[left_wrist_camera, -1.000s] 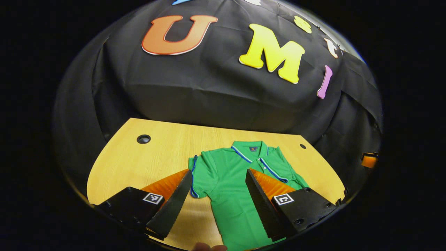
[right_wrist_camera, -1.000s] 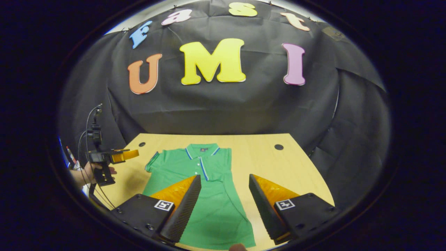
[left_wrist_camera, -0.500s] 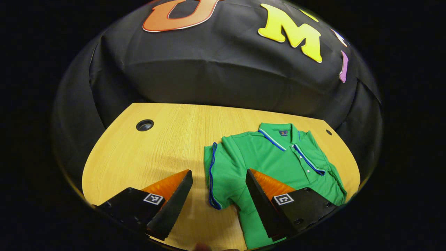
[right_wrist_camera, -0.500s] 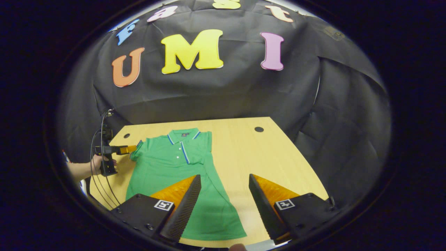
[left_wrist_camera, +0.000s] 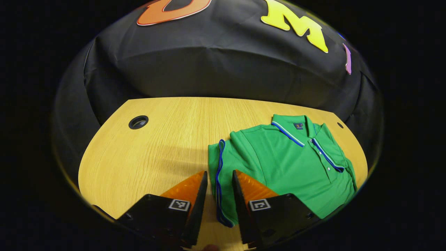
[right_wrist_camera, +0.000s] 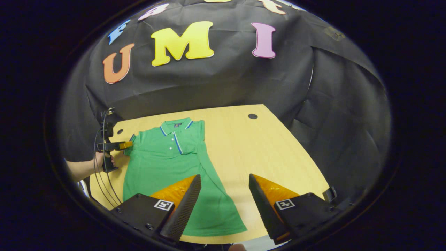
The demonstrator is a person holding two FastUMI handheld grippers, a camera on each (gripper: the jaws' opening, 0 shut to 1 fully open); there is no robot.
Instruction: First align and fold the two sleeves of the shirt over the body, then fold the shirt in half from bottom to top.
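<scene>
Our left gripper (left_wrist_camera: 218, 195) narrows around the shirt (left_wrist_camera: 289, 164)'s soft, floppy sleeve (left_wrist_camera: 219, 167), not clamped yet; right gripper (right_wrist_camera: 224, 202) hangs open. Best hold: the trimmed cuff.

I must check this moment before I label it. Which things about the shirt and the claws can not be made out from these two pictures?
- Left gripper view: whether the left claw already presses the sleeve cuff; its fingers hide the contact.
- Left gripper view: the polo shirt's hem, cut off by the picture edge.
- Right gripper view: the hem's near left corner, behind the right claw.
- Both views: the collar label, too small.
</scene>
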